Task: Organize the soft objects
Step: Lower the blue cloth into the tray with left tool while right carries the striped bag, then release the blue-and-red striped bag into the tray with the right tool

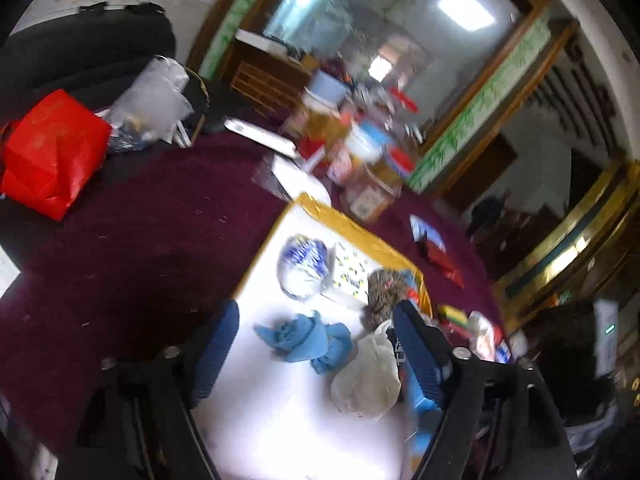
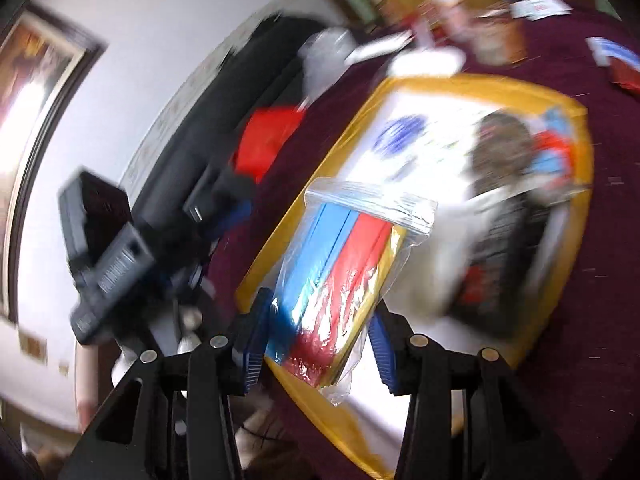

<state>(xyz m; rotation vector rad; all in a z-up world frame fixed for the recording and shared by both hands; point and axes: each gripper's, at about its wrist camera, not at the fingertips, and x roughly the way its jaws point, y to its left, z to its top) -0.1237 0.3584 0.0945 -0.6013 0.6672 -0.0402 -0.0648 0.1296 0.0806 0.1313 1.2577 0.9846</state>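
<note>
A clear zip bag (image 2: 344, 280) of coloured sheets is clamped by the right gripper (image 2: 316, 344), lower centre. The left gripper (image 1: 316, 344) is spread wide, empty, above a blue cloth (image 1: 308, 340) on the white tray (image 1: 280, 420).

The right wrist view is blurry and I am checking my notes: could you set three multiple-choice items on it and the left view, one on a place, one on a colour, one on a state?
1. Where does the crumpled blue cloth lie?
A. on the white mat with the yellow border
B. on the bare maroon tablecloth
C. inside the red bag

2. What colours are the sheets inside the clear zip bag?
A. green and black
B. blue, red and yellow
C. all white

3. How does the right gripper stand?
A. wide open and empty
B. jaws closed on the zip bag
C. out of view

Answers: 1 A, the cloth rests on the mat's white field; 2 B, blue, red and yellow bands show through the plastic; 3 B, both blue pads press the bag's lower end.
</note>
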